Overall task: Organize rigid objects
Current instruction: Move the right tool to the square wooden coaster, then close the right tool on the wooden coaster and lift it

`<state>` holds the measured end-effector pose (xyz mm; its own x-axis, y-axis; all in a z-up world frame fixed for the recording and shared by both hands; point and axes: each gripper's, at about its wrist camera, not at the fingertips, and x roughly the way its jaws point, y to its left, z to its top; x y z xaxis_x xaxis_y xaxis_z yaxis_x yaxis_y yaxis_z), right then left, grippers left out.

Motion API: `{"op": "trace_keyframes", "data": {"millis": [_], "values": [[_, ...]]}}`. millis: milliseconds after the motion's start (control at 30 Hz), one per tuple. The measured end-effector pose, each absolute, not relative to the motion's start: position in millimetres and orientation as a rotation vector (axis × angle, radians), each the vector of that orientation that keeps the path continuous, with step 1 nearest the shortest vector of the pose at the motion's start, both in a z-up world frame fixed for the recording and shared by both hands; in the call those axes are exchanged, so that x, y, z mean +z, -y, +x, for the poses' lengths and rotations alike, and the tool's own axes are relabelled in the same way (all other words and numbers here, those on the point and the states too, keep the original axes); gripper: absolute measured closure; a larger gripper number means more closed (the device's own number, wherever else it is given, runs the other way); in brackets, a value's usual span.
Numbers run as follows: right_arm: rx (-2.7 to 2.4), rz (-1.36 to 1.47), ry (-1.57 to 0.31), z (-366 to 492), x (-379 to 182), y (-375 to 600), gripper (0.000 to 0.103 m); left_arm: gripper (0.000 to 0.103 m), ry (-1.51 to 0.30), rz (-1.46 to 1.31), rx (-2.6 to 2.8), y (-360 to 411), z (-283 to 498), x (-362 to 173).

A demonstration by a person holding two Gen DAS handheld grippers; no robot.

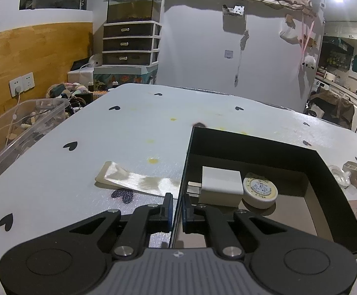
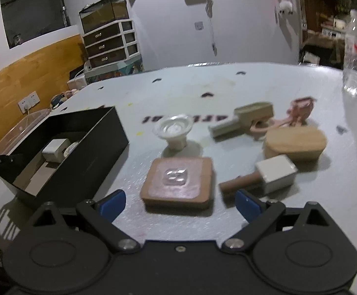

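Observation:
My left gripper [image 1: 177, 209] is shut on the near left wall of the black box [image 1: 330, 172], one pad on each side of it. Inside the box lie a white charger [image 1: 221, 184] and a round cream tin [image 1: 260, 189]. My right gripper [image 2: 179, 202] stands open, just short of a brown square case [image 2: 178, 183] that lies flat on the white table [image 2: 227, 91]; nothing is between its fingers. Beyond the case sit a clear glass dish [image 2: 174, 127], a white-and-brown block [image 2: 269, 175], a tan oval box [image 2: 295, 145], a beige holder [image 2: 244, 119] and a pink figure [image 2: 298, 111]. The black box [image 2: 99, 152] is to the left.
A plastic water bottle [image 2: 354, 56] stands at the far right of the table. A satin ribbon strip [image 1: 139, 179] lies left of the box. A clear storage bin [image 1: 18, 132] sits off the table's left edge, with a drawer unit [image 1: 130, 43] behind.

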<state>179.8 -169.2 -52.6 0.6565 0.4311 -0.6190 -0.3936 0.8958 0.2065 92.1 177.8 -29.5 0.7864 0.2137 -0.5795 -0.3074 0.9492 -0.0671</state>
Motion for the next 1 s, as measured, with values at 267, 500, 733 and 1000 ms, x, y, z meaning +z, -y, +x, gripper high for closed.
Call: {"op": "trace_keyframes", "data": {"millis": [267,500,733,1000], "values": [[0.396,0.037,-0.771,202.4,-63.6,146.4,0.006,0.097,-0.600,-0.162,0.273,-178.7,92.7,-30.1],[0.342,-0.026,-0.777,218.3,-65.5,123.1,0.008,0.097,-0.600,-0.160,0.271,-178.9,92.7,-29.3],[0.342,-0.108,-0.755,214.4,-64.7,118.6,0.025,0.097,-0.598,-0.162,0.269,-178.9,93.8,-28.4],[0.582,-0.174,-0.738,210.2,-45.1,129.4,0.025,0.097,-0.593,-0.154,0.251,-180.3,94.4,-27.3]]}}
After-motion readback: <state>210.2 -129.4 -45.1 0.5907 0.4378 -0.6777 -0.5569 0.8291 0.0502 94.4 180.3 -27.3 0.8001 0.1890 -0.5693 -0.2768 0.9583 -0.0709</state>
